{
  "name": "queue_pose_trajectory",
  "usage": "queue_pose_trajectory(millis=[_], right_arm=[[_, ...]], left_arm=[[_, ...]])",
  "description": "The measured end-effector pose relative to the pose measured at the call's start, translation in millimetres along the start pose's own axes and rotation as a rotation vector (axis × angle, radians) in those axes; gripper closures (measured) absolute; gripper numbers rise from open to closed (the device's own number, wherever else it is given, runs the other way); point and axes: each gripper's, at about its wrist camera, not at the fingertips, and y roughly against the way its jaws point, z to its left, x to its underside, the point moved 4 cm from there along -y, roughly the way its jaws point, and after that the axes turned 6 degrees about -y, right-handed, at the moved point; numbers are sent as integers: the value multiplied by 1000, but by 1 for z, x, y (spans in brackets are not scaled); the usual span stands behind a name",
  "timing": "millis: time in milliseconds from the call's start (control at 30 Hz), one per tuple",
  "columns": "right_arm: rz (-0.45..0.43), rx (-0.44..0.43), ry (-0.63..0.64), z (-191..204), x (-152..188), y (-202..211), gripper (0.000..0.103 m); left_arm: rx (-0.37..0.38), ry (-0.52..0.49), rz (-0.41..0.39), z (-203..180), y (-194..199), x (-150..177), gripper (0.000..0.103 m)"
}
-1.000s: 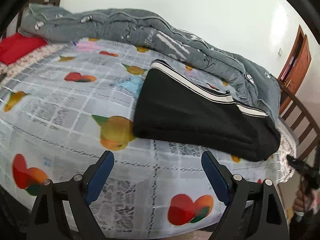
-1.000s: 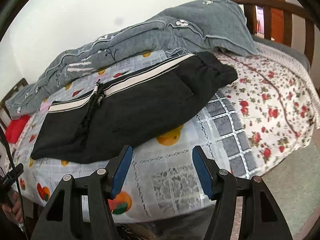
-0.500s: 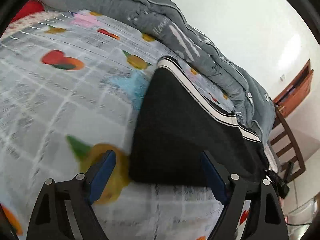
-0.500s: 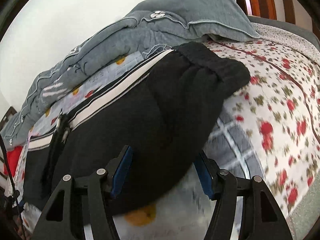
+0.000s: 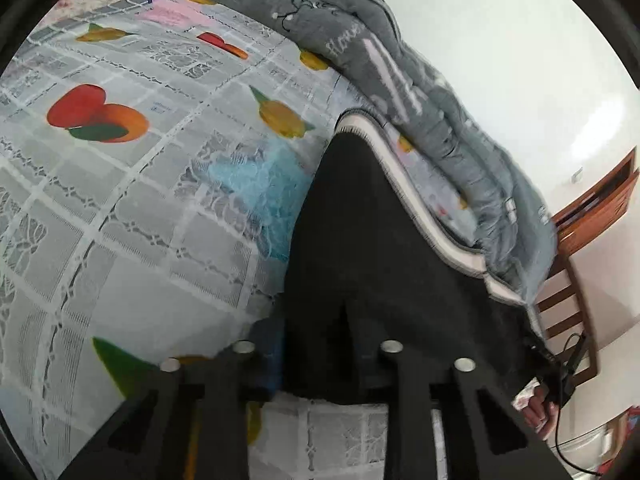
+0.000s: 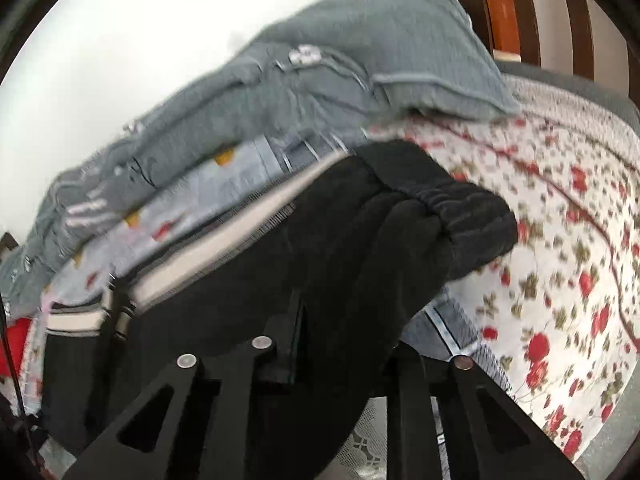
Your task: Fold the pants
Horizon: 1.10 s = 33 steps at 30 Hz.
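Note:
Black pants (image 5: 372, 240) with a white side stripe lie folded lengthwise on the bed. In the left wrist view my left gripper (image 5: 316, 344) is at the near corner of their leg end, and its jaws are closing with the black cloth pinched between them. In the right wrist view the pants (image 6: 320, 248) fill the middle, with the elastic waistband (image 6: 460, 216) to the right. My right gripper (image 6: 320, 340) is at the near edge just short of that waistband. Its jaws are closing on a fold of the cloth, which bulges over and hides the right finger.
A fruit-print bedspread (image 5: 140, 208) covers the bed, with a floral sheet (image 6: 560, 240) at the waistband end. A rolled grey quilt (image 5: 420, 80) runs along the wall behind the pants. A wooden bed frame (image 6: 560, 20) and a hand (image 5: 538, 412) on the other gripper show.
Both grippers have moved in from the bed's edge onto the pants' near edge. Their jaws have gone from wide open to nearly together, with black cloth now caught between them.

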Motion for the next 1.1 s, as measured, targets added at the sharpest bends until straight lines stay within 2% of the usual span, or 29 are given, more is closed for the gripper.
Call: queue_pose_trajectory(millis=[33,167,300,467,600,700,767,833,867,900,933,967,1000,1100], right_arm=[[-15,-8,16,11,-7,7,89],[-59,-11,152,64,-27,29,89],[-102,-42,253,115,-38,51,90],[-143,-124,357,184,-37,68,91],[-126,-203,382,215,-17,63,91],[-39,-195,401,212,17,30,90],[46,-158,410,197,42,3,89],[119,-135,426,174,67,-15,88],[141,-125,424,163,76,-18,84],[161,-122,406,150,81,-18,80],[192,-126,355,132,88,-17,67],[200,-133,311,119,90,-13,55],[197,-143,284,112,91,-11,51],[194,-190,199,91,85,2,47]], left_arm=[[16,2,-11,-1,4,-4,83],[-20,-74,-57,-18,17,-22,86],[-18,-121,-114,-27,34,-44,86],[-50,-65,-161,9,60,-70,87],[-148,-39,-193,49,89,-75,86],[-233,-30,-194,76,101,-68,86],[-292,-25,-161,95,100,-59,85],[-313,-23,-116,107,94,-47,84],[-327,-25,-110,110,94,-42,79],[-351,-31,-109,111,93,-39,70],[-386,-37,-109,113,95,-35,65],[-400,-39,-112,114,97,-32,50],[-406,-41,-117,115,99,-29,41],[-403,-56,-135,113,105,-21,40]])
